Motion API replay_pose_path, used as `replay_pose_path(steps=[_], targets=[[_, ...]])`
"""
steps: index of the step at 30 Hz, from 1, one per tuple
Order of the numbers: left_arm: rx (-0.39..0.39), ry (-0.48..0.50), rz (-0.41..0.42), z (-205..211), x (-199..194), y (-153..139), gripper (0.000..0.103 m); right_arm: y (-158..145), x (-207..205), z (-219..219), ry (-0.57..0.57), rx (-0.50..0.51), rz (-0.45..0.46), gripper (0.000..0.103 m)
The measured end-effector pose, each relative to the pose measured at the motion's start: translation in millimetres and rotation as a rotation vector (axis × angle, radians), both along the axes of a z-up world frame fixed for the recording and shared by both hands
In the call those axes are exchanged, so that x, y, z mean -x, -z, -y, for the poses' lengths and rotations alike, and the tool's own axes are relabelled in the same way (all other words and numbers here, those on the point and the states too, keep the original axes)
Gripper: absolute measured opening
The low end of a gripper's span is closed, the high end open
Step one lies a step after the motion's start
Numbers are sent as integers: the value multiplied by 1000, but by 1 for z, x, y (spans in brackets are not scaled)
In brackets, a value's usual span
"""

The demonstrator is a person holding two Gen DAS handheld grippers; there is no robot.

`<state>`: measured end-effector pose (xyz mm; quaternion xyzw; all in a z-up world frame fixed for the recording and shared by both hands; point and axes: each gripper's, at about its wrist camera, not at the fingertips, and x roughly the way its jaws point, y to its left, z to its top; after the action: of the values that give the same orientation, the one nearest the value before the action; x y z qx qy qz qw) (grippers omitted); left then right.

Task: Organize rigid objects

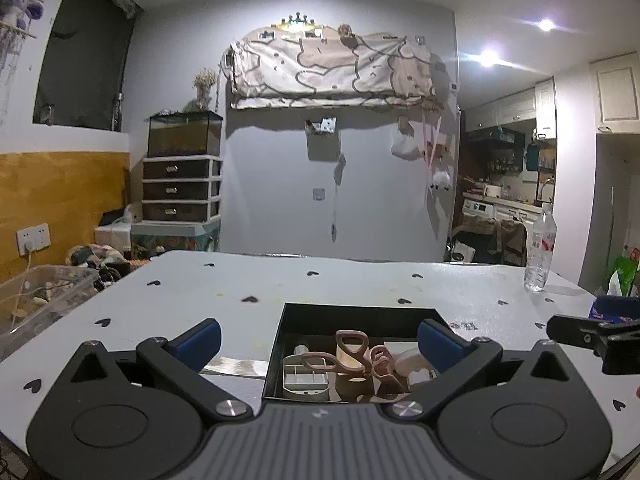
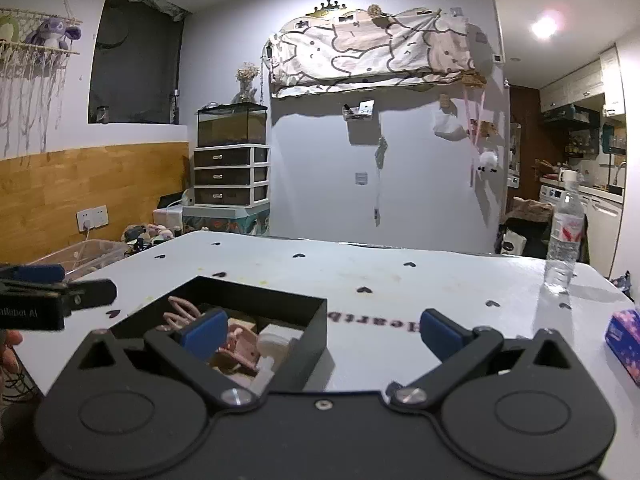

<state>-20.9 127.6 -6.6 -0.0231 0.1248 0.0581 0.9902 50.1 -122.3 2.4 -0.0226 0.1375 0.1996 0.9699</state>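
A black open box (image 1: 360, 314) (image 2: 256, 300) sits on the white table. Inside lie pink and brown claw hair clips (image 1: 352, 350) (image 2: 178, 312), a grey compartment case (image 1: 306, 380) and a white piece (image 1: 412, 360) (image 2: 274, 346). My left gripper (image 1: 320, 340) is open wide just in front of the box, with nothing between its blue pads. My right gripper (image 2: 322, 332) is also open and empty; its left pad hangs over the box's near right part, its right pad over bare table. Each gripper shows at the other view's edge.
A clear water bottle (image 1: 540, 252) (image 2: 564, 240) stands at the table's far right. A blue tissue pack (image 1: 612, 308) (image 2: 624, 336) lies at the right edge. A clear plastic bin (image 1: 40, 296) (image 2: 88, 256) sits off the table's left side.
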Motion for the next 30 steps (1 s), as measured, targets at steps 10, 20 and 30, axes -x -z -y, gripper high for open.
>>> replay_pose_path(steps=[10,20,30], targets=[[-15,12,-21,5,16,4,103,3,22,20,61,-41,19,103],[-32,30,-25,13,21,7,103,5,32,26,86,-39,23,103],[-41,32,-19,16,22,7,103,9,33,28,85,-32,16,103]])
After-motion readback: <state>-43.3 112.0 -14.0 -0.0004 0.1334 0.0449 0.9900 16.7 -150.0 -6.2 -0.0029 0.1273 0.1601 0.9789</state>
